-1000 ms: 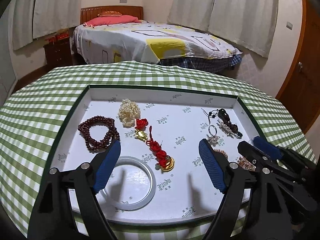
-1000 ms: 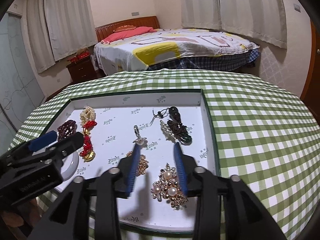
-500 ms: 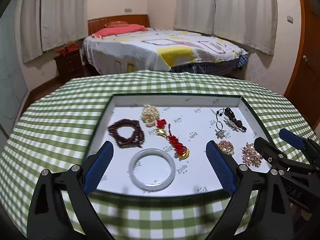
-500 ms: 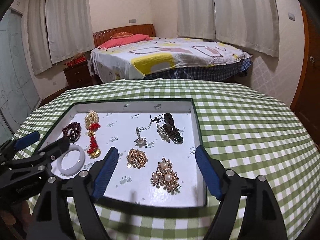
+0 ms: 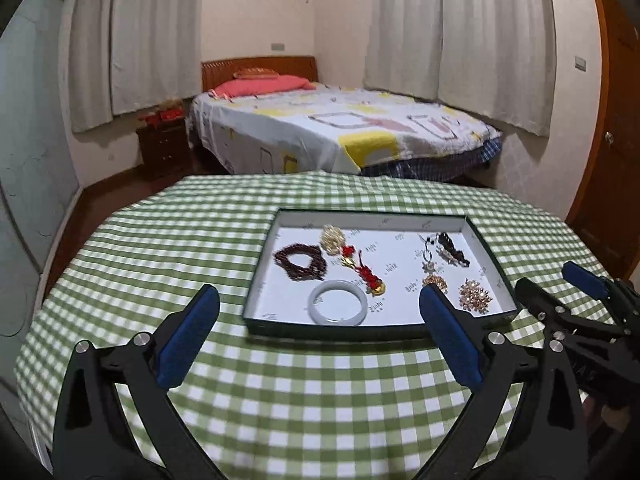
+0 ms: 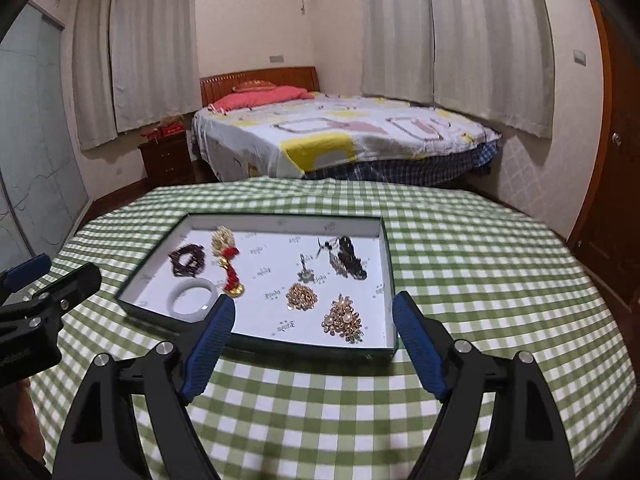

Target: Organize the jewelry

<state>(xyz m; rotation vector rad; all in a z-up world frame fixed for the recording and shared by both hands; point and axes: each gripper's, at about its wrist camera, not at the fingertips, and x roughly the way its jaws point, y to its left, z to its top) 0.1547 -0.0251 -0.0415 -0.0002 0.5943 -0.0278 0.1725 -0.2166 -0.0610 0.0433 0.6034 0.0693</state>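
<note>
A shallow green tray (image 5: 332,330) (image 6: 304,346) with a white floor holds the jewelry. In it lie a white bangle (image 5: 337,307) (image 6: 192,300), a dark red bead bracelet (image 5: 300,260), a pearl cluster (image 5: 333,235), a red knotted charm (image 5: 368,276), a gold brooch (image 6: 301,297), a pearl-and-gold brooch (image 6: 344,320) and a dark cord piece (image 6: 348,258). My left gripper (image 5: 318,296) (image 6: 66,268) hovers short of the tray's near edge, its jaws opening with nothing between them. To its right, my right gripper (image 6: 313,300) (image 5: 544,276) stands open and empty.
The tray sits on a round table under a green-checked cloth (image 5: 280,380), with bare cloth on all sides of it. Beyond the table stand a bed (image 5: 340,132) and a dark nightstand (image 5: 162,148). A wooden door (image 5: 616,160) is at the right.
Both grippers drew back and up from inside the tray to the table's near side. The jaws of both spread wider. The jewelry stayed in place.
</note>
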